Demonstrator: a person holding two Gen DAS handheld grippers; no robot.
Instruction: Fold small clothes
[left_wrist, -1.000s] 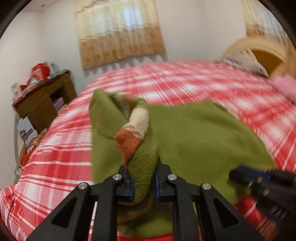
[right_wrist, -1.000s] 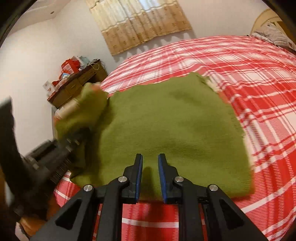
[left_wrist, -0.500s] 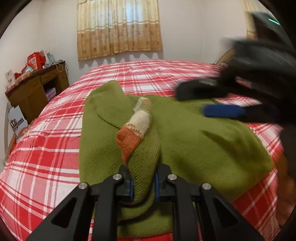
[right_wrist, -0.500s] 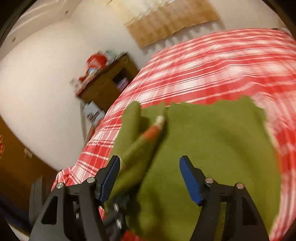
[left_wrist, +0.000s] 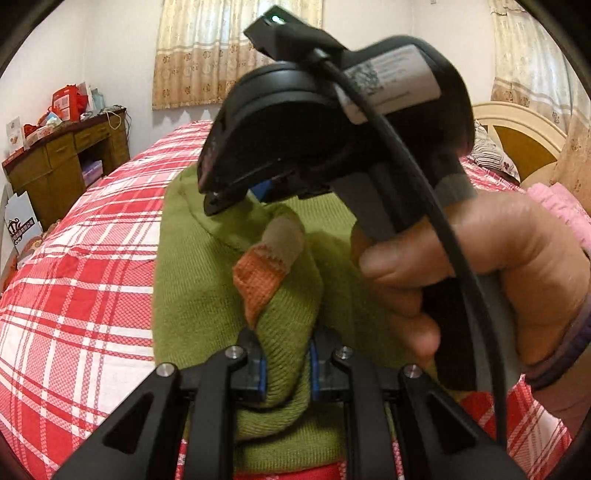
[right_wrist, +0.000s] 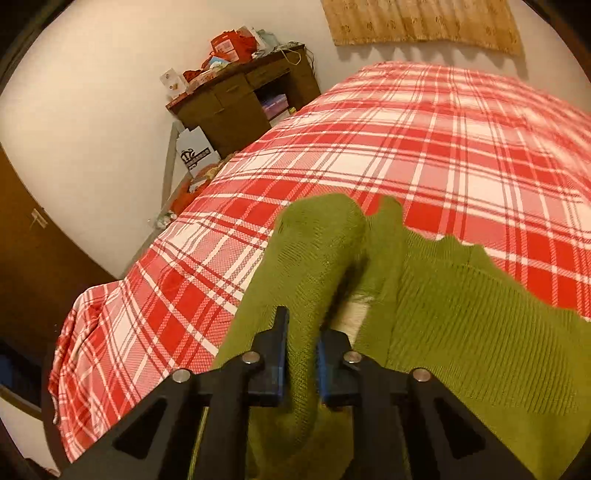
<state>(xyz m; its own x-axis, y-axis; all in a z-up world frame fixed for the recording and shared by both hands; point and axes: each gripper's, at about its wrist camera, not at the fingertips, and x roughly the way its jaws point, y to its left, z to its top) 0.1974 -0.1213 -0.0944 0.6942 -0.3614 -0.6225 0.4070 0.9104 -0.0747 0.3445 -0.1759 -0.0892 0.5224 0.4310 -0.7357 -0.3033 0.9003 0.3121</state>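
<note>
Both tools, left (left_wrist: 286, 363) and right (right_wrist: 301, 363), clamp the green sweater (right_wrist: 461, 325).

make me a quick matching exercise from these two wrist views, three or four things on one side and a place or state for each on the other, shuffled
Things:
1. green knitted sweater
2. orange and cream striped cuff
3. brown wooden desk
4. red and white plaid bedspread

Places or states:
A. against the white wall, cluttered on top
B. under the sweater
C. pinched by both the left gripper and the right gripper
D. sticking up just above the left gripper

Pairs: 1-C, 2-D, 3-A, 4-B
</note>
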